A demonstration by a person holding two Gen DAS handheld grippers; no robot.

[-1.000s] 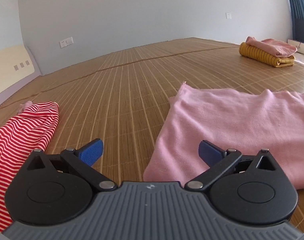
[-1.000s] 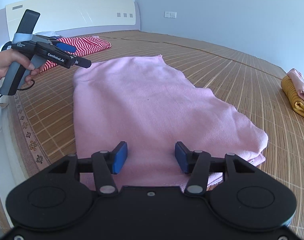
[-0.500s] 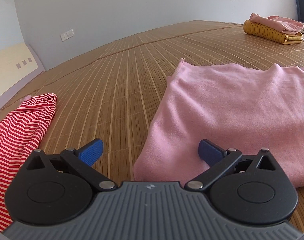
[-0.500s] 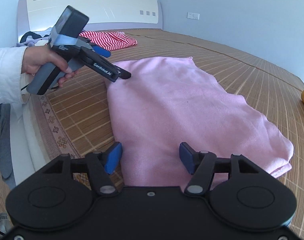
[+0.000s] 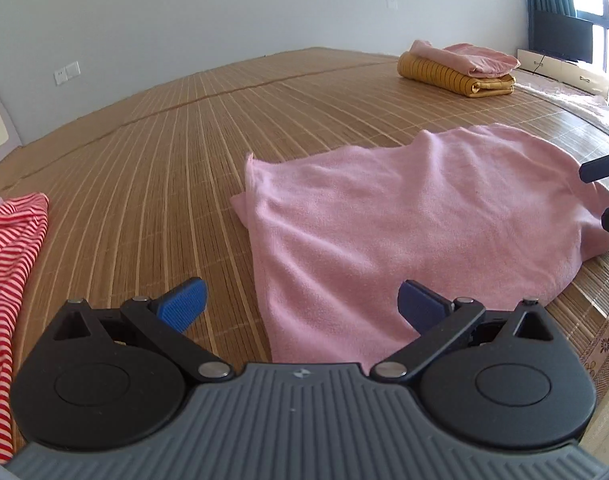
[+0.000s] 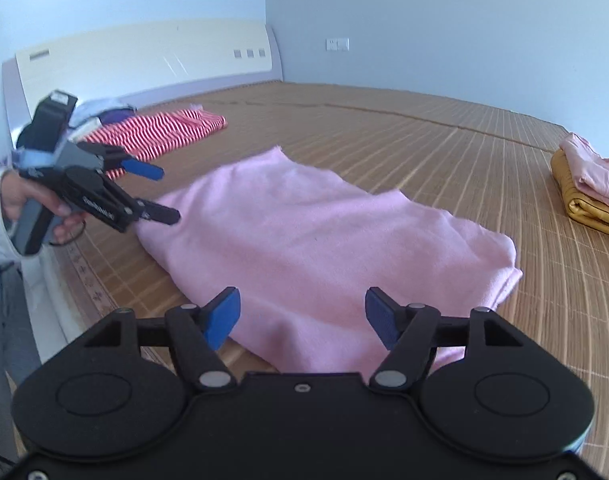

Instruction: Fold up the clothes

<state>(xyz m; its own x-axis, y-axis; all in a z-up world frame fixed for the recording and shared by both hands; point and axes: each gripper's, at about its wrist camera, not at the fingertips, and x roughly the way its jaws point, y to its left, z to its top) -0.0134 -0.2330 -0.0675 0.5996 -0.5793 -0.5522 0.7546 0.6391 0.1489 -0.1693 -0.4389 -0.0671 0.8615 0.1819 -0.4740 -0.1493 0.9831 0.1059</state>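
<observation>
Right wrist: one pink garment [image 6: 324,236], two folded items [image 6: 588,188]

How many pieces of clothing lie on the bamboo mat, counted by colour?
Pink: 2, the large pink fleece garment spread in the middle and the folded pale pink garment on the far pile.
Red and white striped: 1, the striped garment near the headboard.
Yellow with dark stripes: 1, the folded mustard garment under the pale pink one.
Total: 4.
</observation>
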